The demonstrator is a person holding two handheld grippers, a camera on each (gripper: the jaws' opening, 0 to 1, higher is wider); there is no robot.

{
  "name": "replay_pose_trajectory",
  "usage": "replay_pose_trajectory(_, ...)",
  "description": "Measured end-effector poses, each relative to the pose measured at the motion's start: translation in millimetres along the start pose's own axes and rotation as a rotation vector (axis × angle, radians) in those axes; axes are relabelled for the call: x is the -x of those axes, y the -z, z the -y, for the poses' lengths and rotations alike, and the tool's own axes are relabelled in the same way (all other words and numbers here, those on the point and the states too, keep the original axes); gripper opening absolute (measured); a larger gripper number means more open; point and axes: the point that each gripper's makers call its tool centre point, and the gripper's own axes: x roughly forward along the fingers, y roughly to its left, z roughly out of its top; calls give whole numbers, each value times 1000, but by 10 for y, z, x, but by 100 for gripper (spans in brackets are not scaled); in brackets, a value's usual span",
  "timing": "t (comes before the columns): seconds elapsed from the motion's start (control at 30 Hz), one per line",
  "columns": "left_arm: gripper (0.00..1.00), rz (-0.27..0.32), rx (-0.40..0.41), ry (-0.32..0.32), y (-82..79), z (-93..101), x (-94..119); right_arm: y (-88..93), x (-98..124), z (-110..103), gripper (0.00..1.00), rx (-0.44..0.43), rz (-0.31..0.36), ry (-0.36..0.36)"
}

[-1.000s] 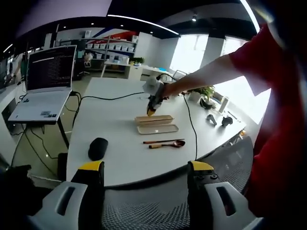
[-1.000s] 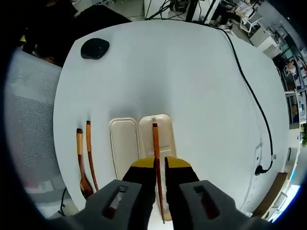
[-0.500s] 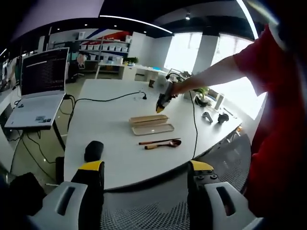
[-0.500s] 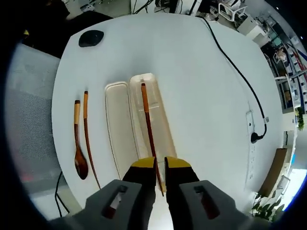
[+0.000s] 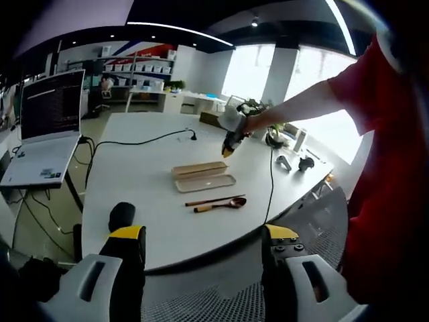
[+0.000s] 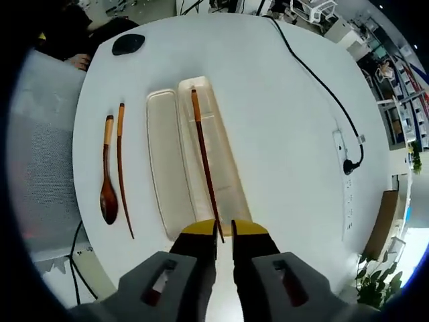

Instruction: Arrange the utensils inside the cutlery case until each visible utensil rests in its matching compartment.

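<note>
Hovering above the cutlery case (image 6: 201, 161), the right gripper (image 6: 223, 229) has its jaws nearly together around the thin tip of 1 chopstick (image 6: 203, 157), though whether they pinch it or merely flank it I cannot tell. That chopstick runs straight ahead from the jaws, along the case half directly in front, thick end farthest away. Just left of it sits the other half of the case (image 6: 166, 168), bare inside. Further left, on the white table (image 6: 281, 121), the second chopstick (image 6: 123, 164) and the wooden spoon (image 6: 107, 174) lie side by side, outside the case. So roughly 1 of 3 utensils is placed, 2 are left, by my reckoning. Back near the table edge, the left gripper (image 5: 201, 238) hangs with jaws spread wide and nothing between them, the case far ahead of it. A black mouse (image 6: 127, 43) rests at the far-left corner.
</note>
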Motion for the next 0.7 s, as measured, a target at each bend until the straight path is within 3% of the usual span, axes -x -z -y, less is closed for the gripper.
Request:
replay_pose_trajectory(0.1, 72, -2, -6, 1, -12, 24, -12, 112, -1, -33, 6, 22, -9, 6)
replay_pose_trajectory(0.27, 72, 4, 4, -20, -41, 57, 16, 146, -52, -128, 10, 68, 33, -12)
replay_pose_trajectory(0.43, 72, -25, 1, -22, 23, 111, -11, 286, -168, -164, 7, 141, -9, -13)
replay_pose_trajectory(0.7, 72, -40, 9, -29, 15, 141, -52, 416, -334, -181, 5, 128, -33, -36)
